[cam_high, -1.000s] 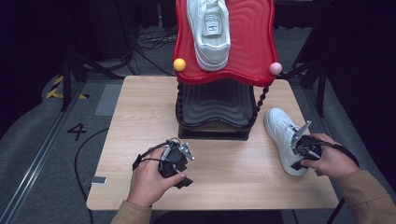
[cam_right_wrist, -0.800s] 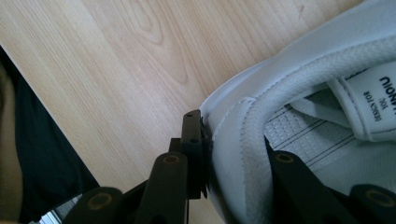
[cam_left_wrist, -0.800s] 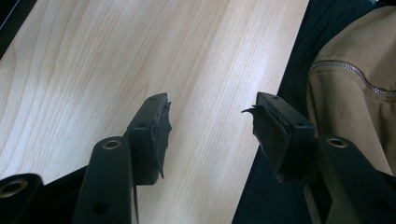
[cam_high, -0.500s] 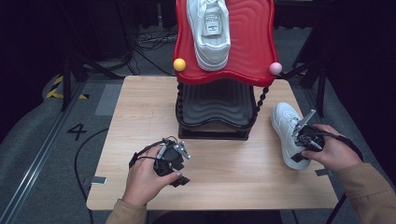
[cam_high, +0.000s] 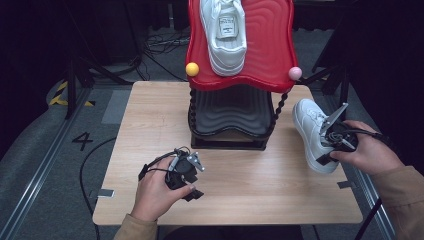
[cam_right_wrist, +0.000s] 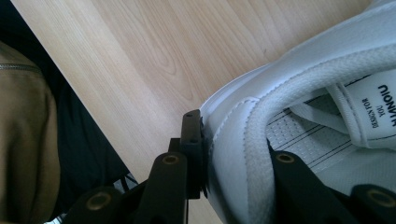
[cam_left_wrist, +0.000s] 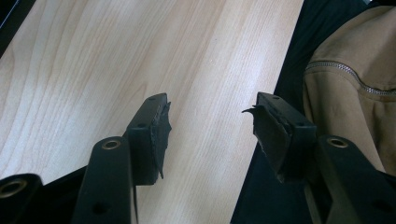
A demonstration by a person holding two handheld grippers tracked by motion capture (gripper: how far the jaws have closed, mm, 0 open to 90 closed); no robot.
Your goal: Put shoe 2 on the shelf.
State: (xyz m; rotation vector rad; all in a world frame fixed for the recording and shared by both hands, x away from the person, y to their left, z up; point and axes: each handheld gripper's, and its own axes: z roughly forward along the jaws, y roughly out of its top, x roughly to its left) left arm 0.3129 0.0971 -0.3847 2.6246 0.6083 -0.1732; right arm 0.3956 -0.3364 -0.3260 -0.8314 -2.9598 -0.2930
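The table [cam_high: 240, 165] was a pale wooden top with a straight grain, standing on a grey carpeted floor [cam_high: 45, 150] in a dark room. Beside the table's left edge a white figure four [cam_high: 82, 140] was marked on the floor, with a metal rail [cam_high: 40, 175] running past it, and black cables [cam_high: 160, 47] lay in a tangle beyond the far edge. Near the far middle of the table stood a shoe rack [cam_high: 235, 117] with a black lower shelf and a red wavy upper shelf [cam_high: 270, 55], a yellow ball [cam_high: 192, 69] and a pink ball [cam_high: 295, 73] at its front corners; one white shoe [cam_high: 227, 32] lay on the red shelf. The right gripper [cam_high: 332, 142] was clamped on the heel wall of a second white shoe [cam_high: 310, 127], one jaw outside and one inside, holding it tilted at the table's right edge beside the rack. The left gripper [cam_high: 182, 170] rested low over the near left part of the table, its jaws apart with nothing between them.
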